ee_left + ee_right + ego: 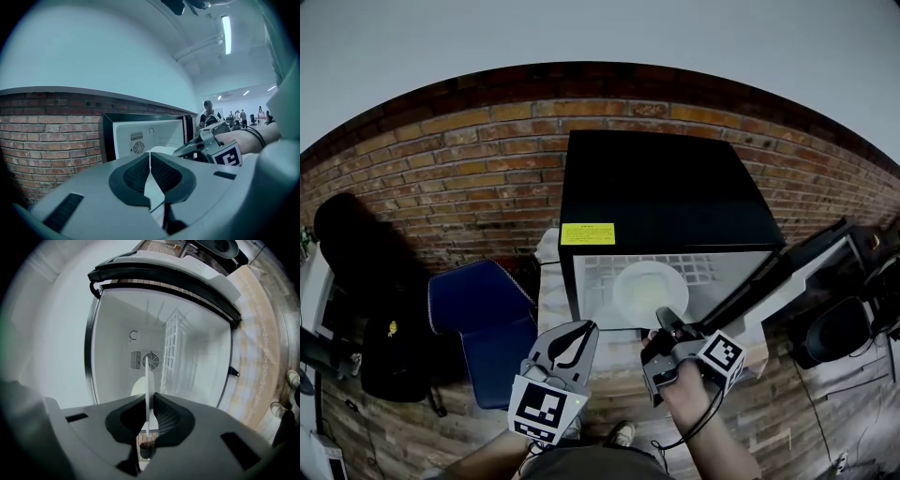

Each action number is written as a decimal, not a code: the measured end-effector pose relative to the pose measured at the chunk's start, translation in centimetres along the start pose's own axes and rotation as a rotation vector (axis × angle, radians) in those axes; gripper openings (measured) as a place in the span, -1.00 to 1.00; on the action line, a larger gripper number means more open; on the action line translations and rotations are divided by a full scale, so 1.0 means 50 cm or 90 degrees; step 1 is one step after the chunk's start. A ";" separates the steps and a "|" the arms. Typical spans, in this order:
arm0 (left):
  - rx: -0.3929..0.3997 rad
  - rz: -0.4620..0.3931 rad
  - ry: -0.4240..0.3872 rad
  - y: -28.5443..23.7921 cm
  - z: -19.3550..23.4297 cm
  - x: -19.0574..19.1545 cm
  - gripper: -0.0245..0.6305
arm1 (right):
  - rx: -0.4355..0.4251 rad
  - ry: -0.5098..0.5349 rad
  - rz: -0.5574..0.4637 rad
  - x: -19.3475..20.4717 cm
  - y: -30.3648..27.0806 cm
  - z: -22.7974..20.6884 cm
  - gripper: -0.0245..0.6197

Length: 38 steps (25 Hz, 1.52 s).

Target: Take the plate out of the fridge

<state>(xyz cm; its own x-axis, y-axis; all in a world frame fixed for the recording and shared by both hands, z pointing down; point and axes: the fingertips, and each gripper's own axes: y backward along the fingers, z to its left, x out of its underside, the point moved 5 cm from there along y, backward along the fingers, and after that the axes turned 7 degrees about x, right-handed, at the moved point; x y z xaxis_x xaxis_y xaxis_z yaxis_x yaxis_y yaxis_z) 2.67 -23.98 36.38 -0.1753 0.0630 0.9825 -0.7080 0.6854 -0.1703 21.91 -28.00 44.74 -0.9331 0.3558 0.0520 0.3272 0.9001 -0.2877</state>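
A round white plate (649,289) lies on the white wire shelf inside the open black mini fridge (666,197). My right gripper (664,321) reaches into the fridge opening and is shut on the plate's near rim. In the right gripper view the plate (149,376) shows edge-on, pinched between the dark pads of that gripper (150,401). My left gripper (578,339) hangs lower left, in front of the fridge and apart from it, shut with nothing in it. Its jaws (150,161) touch, with the fridge (140,136) behind.
The fridge door (787,272) swings open to the right. A blue chair (483,319) stands left of the fridge, and a black bag (356,244) lies farther left by the brick wall (469,178). A dark stool (839,328) stands at the right.
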 end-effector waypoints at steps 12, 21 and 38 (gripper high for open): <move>0.071 -0.045 -0.020 -0.014 -0.054 -0.053 -0.86 | -0.064 0.008 -0.069 -0.026 0.184 0.086 -0.80; 0.149 -0.060 -0.016 -0.051 -0.128 -0.067 -0.86 | -0.072 0.001 -0.137 -0.048 0.310 0.066 -0.80; 0.266 -0.035 -0.026 -0.124 -0.255 -0.026 -0.86 | -0.001 -0.039 -0.207 -0.085 0.425 -0.076 -0.80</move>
<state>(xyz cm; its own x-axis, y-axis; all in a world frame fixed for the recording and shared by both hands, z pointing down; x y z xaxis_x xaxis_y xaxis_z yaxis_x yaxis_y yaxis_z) 16.02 -19.07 37.11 -0.1502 0.0003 0.9887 -0.9319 0.3338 -0.1416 33.38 -9.41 42.05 -0.9959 0.0347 0.0831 0.0116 0.9646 -0.2636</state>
